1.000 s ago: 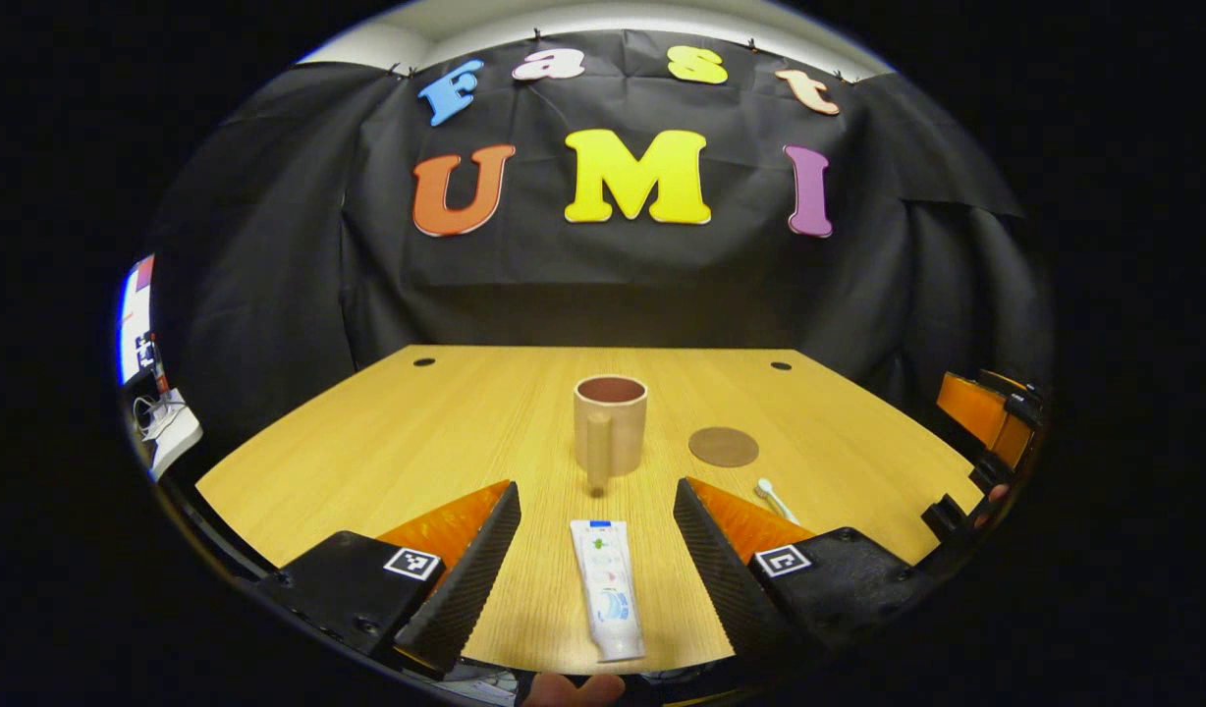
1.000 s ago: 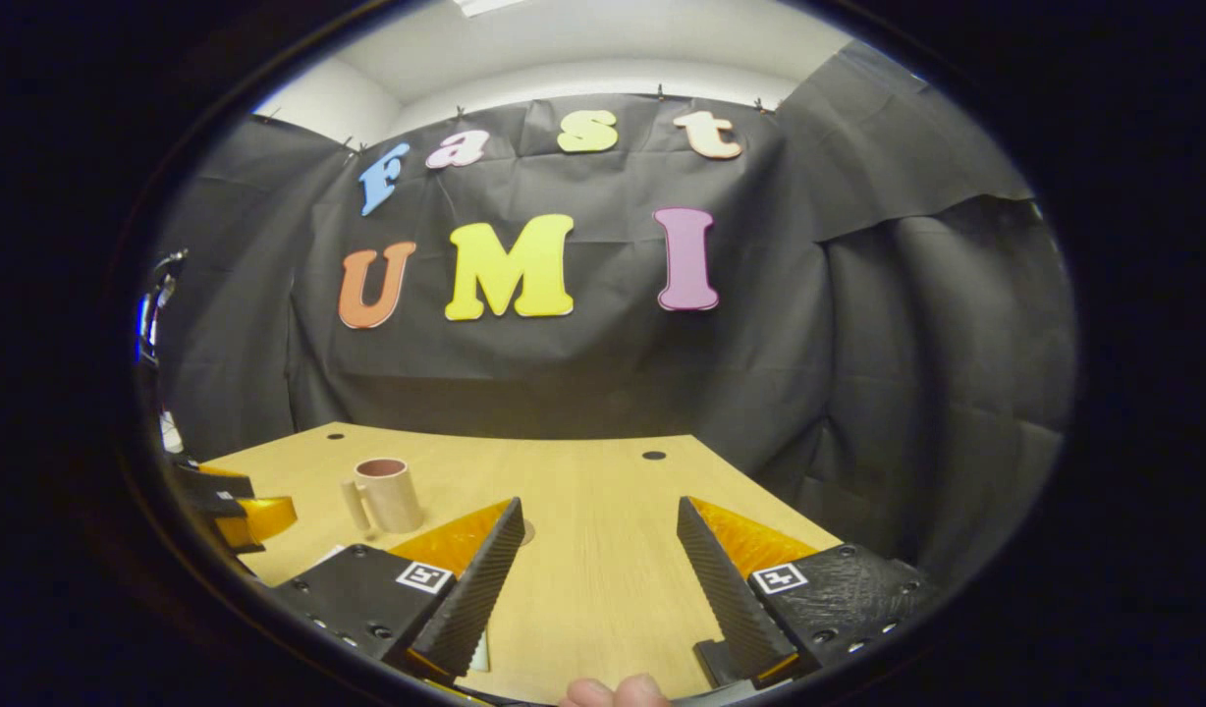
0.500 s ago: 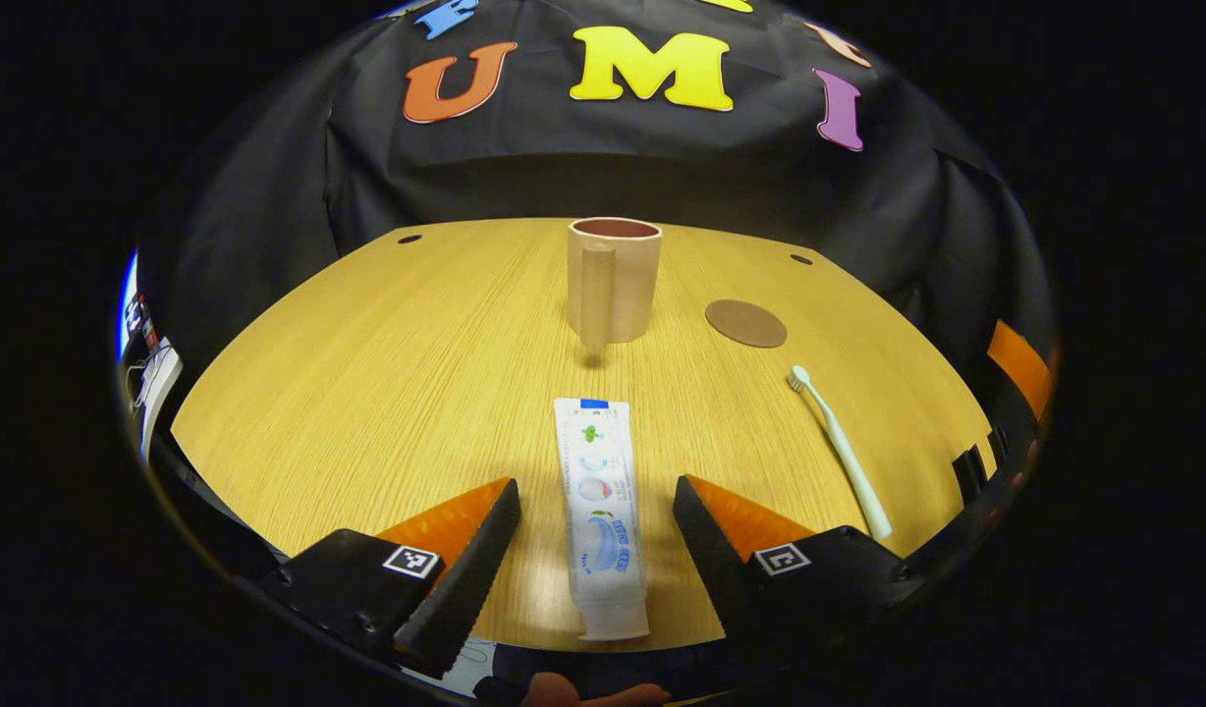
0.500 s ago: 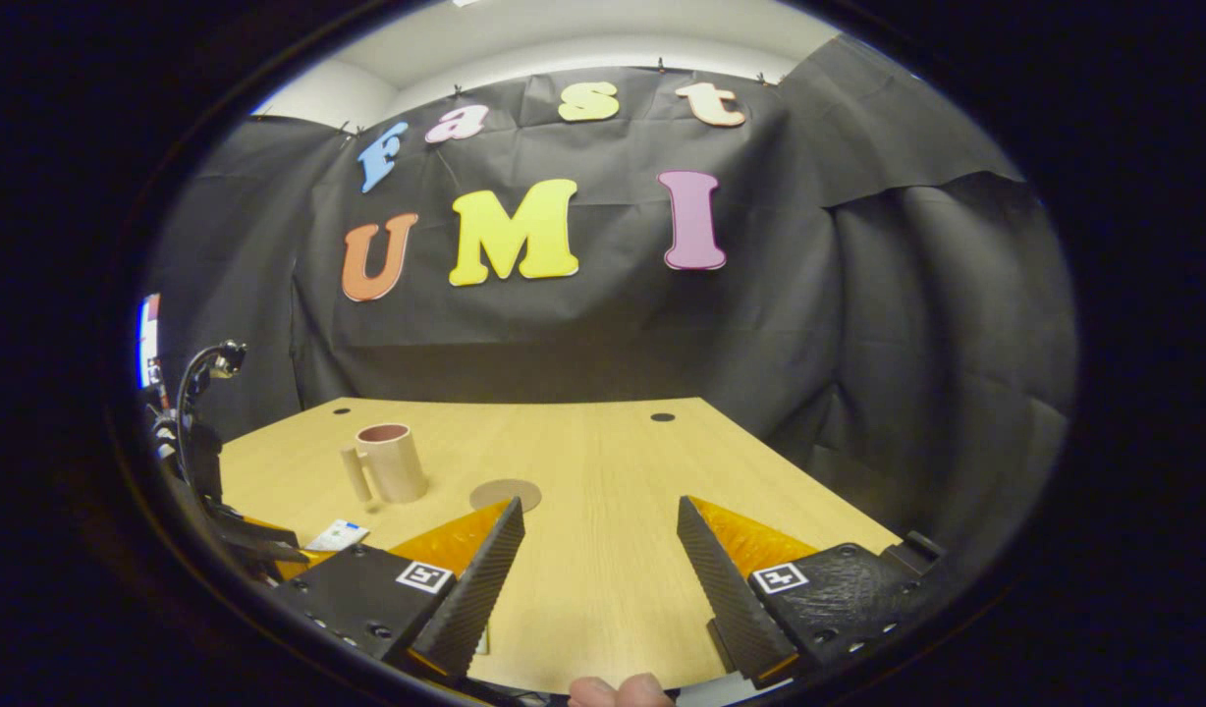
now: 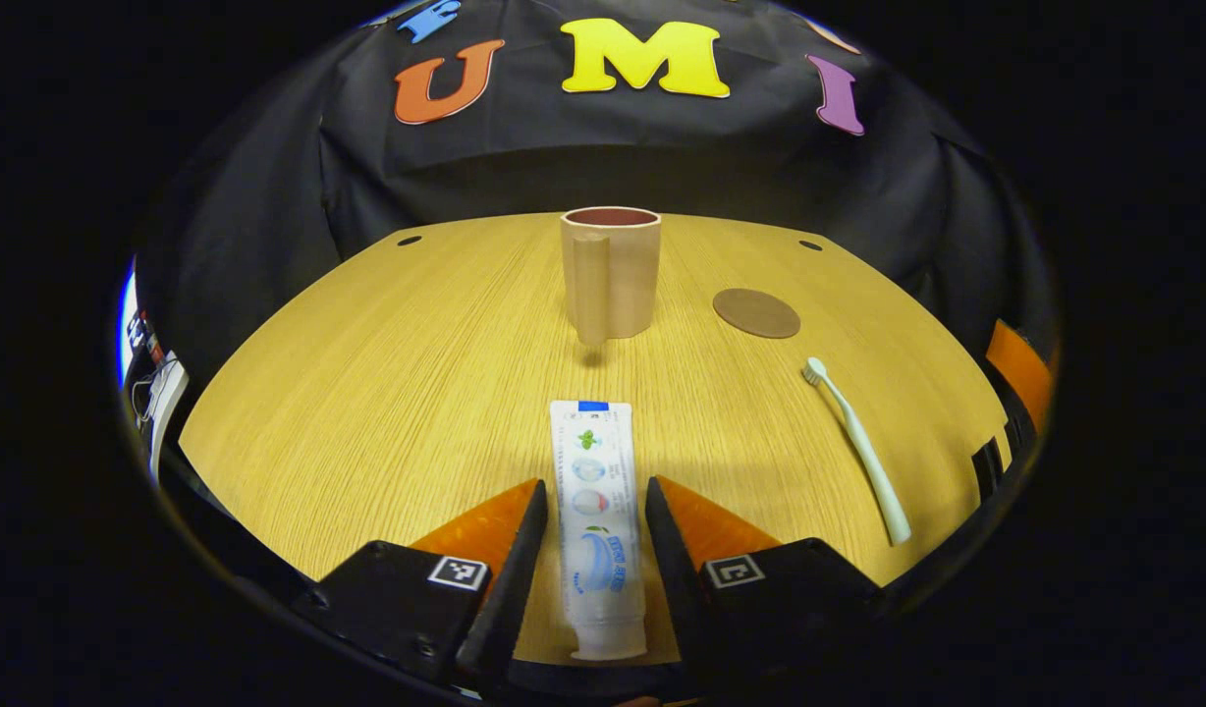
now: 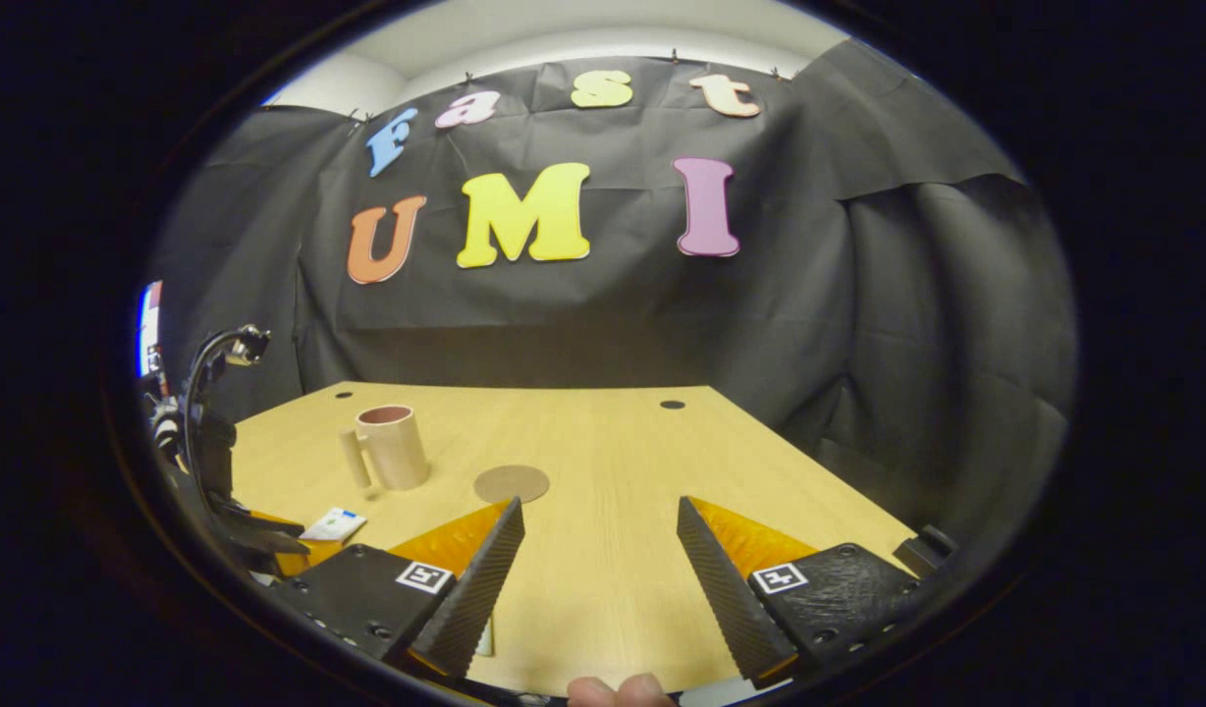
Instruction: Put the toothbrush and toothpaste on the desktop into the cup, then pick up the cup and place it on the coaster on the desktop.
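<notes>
In the left gripper view, the left gripper (image 5: 588, 550) sat low over the near edge of the table (image 5: 387, 373), its fingers drawn in close on either side of the toothpaste (image 5: 595, 520). The tube lay flat on the wood, its cap end toward the camera and its flat crimped end pointing away toward the cup (image 5: 610, 270). Each finger stood just beside the tube's lower half; whether both pressed on it could not be told.

The cup stood upright past the tube, near the middle of the table, its handle turned toward the camera. To the right of the cup lay the round brown coaster (image 5: 756, 312), flat and apart from it. Nearer and farther right lay the toothbrush (image 5: 858, 447), its bristled head pointing toward the coaster and its handle running toward the near right edge.

In the right gripper view, the right gripper (image 6: 598, 555) hovered over the near right part of the table (image 6: 603, 442) with its fingers spread wide and nothing between them. A fingertip (image 6: 613, 690) of the person showed at the bottom edge. Far to the left in that view stood the cup (image 6: 392, 447), the coaster (image 6: 511, 483) just right of it, and the far end of the toothpaste (image 6: 333, 524) beside the left gripper (image 6: 254, 535).
</notes>
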Available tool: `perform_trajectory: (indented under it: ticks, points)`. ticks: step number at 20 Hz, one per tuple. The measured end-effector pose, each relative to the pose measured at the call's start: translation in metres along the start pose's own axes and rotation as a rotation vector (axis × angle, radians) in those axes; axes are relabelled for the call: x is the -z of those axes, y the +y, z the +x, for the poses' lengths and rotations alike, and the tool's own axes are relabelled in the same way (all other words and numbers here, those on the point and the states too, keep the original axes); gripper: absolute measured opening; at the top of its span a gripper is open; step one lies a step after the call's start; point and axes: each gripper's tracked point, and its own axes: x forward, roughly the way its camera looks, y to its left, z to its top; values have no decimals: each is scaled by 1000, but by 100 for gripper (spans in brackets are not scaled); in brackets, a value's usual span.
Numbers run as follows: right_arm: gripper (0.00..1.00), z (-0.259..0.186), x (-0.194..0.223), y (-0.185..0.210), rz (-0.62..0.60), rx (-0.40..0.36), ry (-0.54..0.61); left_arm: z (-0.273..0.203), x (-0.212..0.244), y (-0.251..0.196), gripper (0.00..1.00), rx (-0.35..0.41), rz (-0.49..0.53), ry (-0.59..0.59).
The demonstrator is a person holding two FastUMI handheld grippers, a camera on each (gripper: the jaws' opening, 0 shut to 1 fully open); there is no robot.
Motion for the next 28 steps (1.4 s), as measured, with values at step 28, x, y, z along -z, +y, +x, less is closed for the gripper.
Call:
perform_trajectory:
  ticks: [28]
  points:
    - [92,75,91,97,-26,-102,424,-70,-108,32,31,12,-29,-384]
